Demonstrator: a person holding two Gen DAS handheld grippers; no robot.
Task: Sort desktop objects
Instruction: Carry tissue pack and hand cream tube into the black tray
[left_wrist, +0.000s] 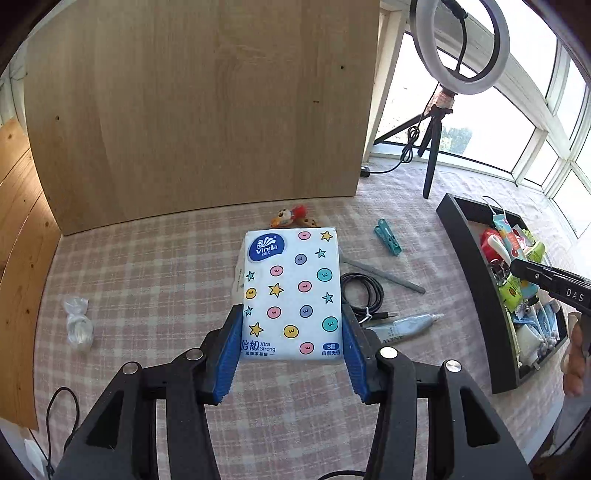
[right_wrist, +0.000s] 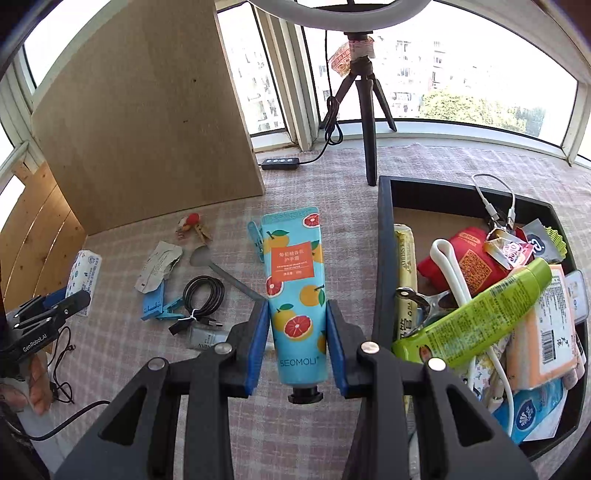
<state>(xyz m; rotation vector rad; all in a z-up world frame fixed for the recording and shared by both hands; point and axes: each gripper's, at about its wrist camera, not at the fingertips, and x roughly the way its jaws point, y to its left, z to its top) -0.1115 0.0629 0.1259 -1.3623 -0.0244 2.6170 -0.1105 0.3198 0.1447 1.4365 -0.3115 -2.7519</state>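
Observation:
My left gripper (left_wrist: 291, 314) is shut on a white Vinda tissue pack (left_wrist: 291, 291) with coloured dots and stars, held above the checked tablecloth. It also shows at the left of the right wrist view (right_wrist: 70, 299), with the pack (right_wrist: 86, 269) in it. My right gripper (right_wrist: 295, 314) is shut on a blue hand cream tube (right_wrist: 295, 291) with orange fruit print, cap toward the camera, just left of the black tray (right_wrist: 382, 258). The tray (left_wrist: 469, 258) holds several items. The right gripper's tip (left_wrist: 517, 266) shows over the tray in the left wrist view.
On the cloth lie a coiled black cable (right_wrist: 203, 291), a grey spoon (right_wrist: 221, 273), a teal clip (left_wrist: 388, 236), a blue clip (right_wrist: 159, 306), a small toy (left_wrist: 291, 218), a light tube (left_wrist: 402, 325) and a plastic bag (left_wrist: 77, 325). A wooden board (left_wrist: 199, 110) stands behind. A ring light tripod (right_wrist: 365, 110) stands at the back.

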